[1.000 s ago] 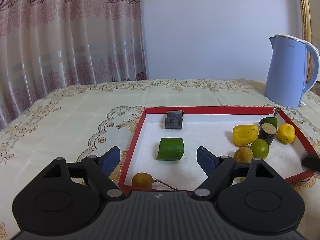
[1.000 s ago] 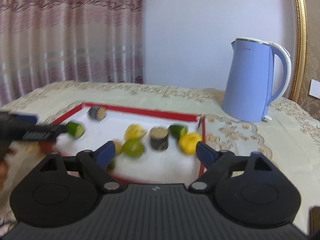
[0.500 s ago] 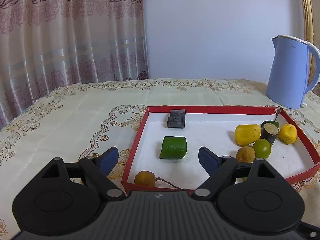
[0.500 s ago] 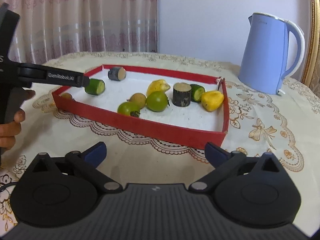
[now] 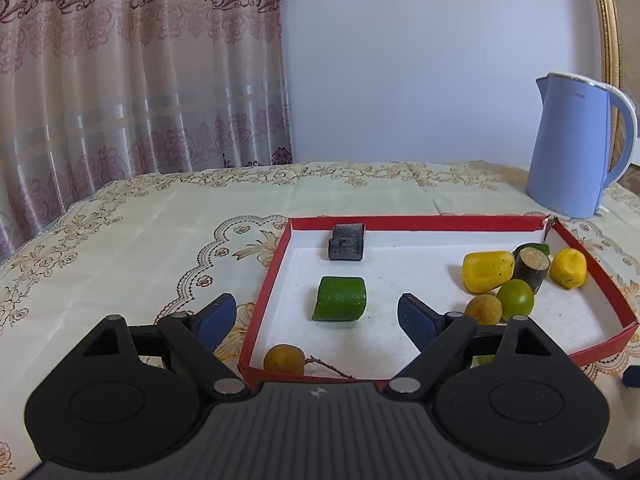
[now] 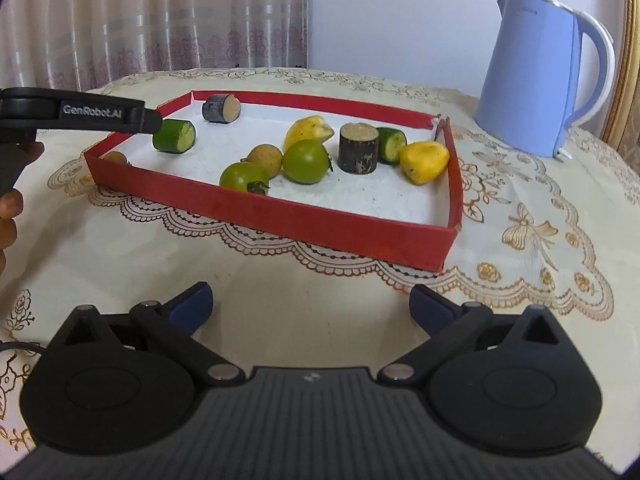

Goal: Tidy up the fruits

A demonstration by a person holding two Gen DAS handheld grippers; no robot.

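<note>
A shallow red tray [image 5: 592, 268] with a white floor sits on the worktop [image 5: 160, 232], which is covered by a cream cloth with gold floral patterns, and all the fruit pieces lie inside it. The left gripper [image 5: 316, 316] hovers over the tray's near left corner with its blue-padded fingers [image 5: 214, 316] set wide and opening further; nothing is pressed by the pads. Seen from the left wrist, a green cucumber chunk [image 5: 340, 299] lies on the tray floor in the gap between the two fingers but a little beyond their tips, untouched. A small brown longan [image 5: 285, 358] with a bare twig rests nearer, in the tray's front corner just below the gap. Beyond the cucumber chunk, a dark sugarcane piece [image 5: 346, 241] lies close to the far wall. Toward the right end of the tray the rest are clustered: a yellow pepper piece [image 5: 488, 271], a second dark cane stub [image 5: 530, 266], a yellow fruit [image 5: 568, 268], a green tomato [image 5: 516, 300] and another brown longan [image 5: 485, 309]. The right gripper [image 6: 311, 306] hangs over bare cloth outside the tray's near wall, its fingers [image 6: 192, 308] spread fully apart with nothing between them; the fruit lies well ahead of its tips, behind the red wall. A pale blue kettle [image 6: 532, 80] stands beyond the tray's far right corner.
</note>
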